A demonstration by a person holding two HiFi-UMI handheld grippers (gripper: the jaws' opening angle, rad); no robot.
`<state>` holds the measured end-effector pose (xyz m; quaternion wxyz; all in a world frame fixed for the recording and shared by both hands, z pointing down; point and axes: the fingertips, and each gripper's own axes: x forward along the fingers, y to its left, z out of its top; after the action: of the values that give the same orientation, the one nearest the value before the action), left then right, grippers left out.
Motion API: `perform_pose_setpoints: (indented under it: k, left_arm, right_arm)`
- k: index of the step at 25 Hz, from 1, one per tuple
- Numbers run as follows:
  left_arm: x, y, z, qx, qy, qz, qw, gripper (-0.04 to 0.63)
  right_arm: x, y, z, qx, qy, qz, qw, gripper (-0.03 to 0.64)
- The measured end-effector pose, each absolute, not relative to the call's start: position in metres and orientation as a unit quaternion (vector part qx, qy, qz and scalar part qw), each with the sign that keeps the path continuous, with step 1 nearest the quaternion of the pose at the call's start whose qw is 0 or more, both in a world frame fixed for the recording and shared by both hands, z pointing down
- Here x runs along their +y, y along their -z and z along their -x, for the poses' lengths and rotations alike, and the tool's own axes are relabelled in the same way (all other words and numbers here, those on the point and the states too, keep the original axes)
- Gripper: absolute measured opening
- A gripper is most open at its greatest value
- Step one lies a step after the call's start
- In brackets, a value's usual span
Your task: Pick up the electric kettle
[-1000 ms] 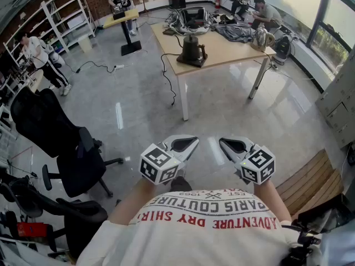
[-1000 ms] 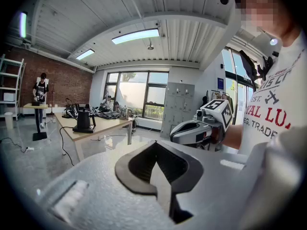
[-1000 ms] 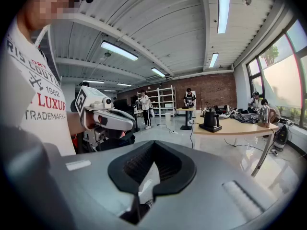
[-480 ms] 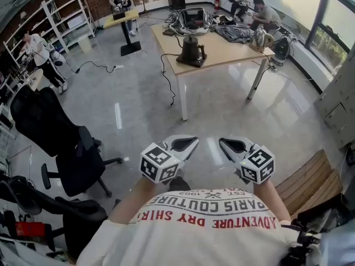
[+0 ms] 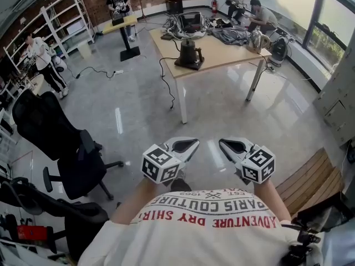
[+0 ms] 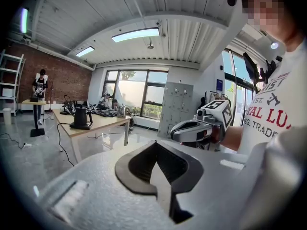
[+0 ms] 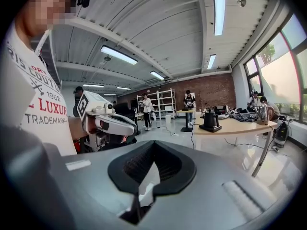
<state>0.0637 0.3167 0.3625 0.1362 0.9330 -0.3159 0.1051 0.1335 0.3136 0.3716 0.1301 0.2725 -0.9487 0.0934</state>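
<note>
I hold both tools close in front of my chest, side by side and a little apart. My left gripper [image 5: 186,144] has its jaws pressed together with nothing between them. My right gripper [image 5: 233,146] is the same: jaws closed and empty. The electric kettle [image 5: 188,53] is well away from me, upright on its base near the left end of the wooden table [image 5: 233,51] across the grey floor. A black cord [image 5: 166,76] hangs off the table edge beside it. 1 black office chair [image 5: 52,134] stands at my left.
</note>
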Motion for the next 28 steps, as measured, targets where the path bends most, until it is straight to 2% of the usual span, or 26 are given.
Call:
perform_pose_setpoints:
  k: [28]
  left_arm:
    - [0.303,-0.384,-0.078,-0.304,-0.121,-0.931,0.159,0.003]
  right_arm:
    - [0.297,-0.393,-0.145,-0.943,-0.123,-0.279,0.133,0.005]
